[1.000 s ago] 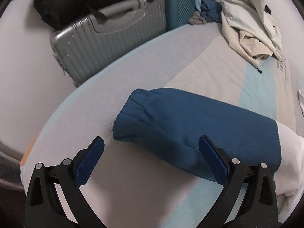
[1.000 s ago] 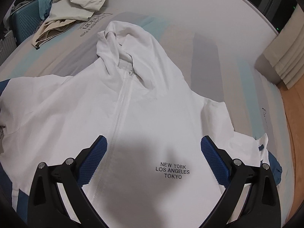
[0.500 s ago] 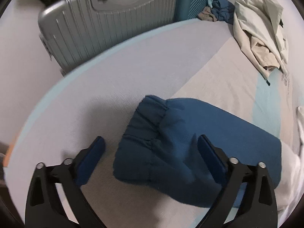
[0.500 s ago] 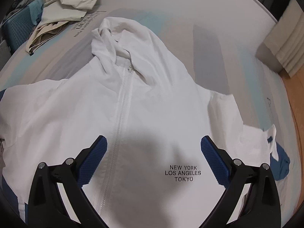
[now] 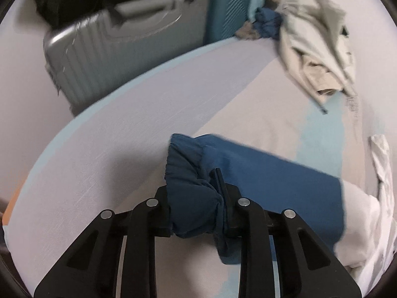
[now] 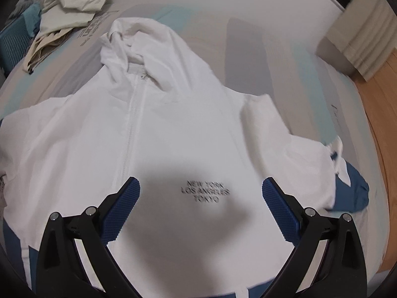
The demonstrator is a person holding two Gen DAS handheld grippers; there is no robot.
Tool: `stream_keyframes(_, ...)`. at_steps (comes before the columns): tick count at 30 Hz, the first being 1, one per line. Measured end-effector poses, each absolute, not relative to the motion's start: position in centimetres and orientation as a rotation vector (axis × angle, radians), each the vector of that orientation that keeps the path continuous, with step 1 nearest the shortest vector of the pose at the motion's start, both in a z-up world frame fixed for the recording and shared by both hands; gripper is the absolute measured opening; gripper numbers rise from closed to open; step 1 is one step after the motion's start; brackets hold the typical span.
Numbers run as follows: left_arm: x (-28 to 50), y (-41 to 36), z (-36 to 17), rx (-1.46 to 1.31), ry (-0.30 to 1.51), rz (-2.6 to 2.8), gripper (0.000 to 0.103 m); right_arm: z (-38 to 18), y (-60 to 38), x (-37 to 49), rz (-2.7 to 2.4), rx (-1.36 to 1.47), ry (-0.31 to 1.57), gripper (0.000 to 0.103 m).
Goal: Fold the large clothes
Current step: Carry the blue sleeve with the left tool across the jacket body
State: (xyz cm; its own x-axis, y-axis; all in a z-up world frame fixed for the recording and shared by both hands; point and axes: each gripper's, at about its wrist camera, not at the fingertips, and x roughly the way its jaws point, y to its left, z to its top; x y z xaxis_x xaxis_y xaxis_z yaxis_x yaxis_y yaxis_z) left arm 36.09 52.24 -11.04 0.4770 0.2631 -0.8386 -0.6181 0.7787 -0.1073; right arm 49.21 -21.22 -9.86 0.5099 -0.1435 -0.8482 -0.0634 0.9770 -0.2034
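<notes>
One white hooded jacket (image 6: 173,129) lies flat on the bed (image 6: 260,37) before you, zipped, with blue cuffs. Your left gripper (image 5: 196,206) has just been closing and now pinches the gathered blue cuff (image 5: 191,173) — your right gripper (image 6: 201,208) hangs wide open above the chest print. Beige clothes (image 5: 320,49) sit heaped beyond; a grey suitcase (image 5: 119,54) stands beside the bed.

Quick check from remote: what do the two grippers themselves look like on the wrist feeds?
Both are alike: black plastic linkage arms with cut-out openings and round silver pivot pins. The right gripper carries blue pads with a fine dotted texture. On the left gripper the pads are hidden by cloth. No cables, markings or sleeves show.
</notes>
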Motion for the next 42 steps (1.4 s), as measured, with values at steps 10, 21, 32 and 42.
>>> stream_keyframes(10, 41.6, 39.2, -4.4, -0.230, 0.842, 0.322, 0.025, -9.3, -25.6, 46.2, -0.108, -0.180, 1.026, 0.095)
stream_keyframes(21, 46.4, 21.6, -4.4, -0.064, 0.875, 0.144, 0.025, -9.3, -34.7, 46.1, -0.103, -0.119, 1.003, 0.095)
stream_keyframes(32, 51.4, 3.7, -4.9, -0.026, 0.885, 0.053, 0.025, -9.4, -52.0, 47.0, -0.157, -0.138, 1.057, 0.095)
stream_keyframes(42, 53.2, -10.8, -6.4, 0.018, 0.902, -0.025, 0.025, -10.4, -61.7, 45.6, -0.174, -0.114, 1.085, 0.095)
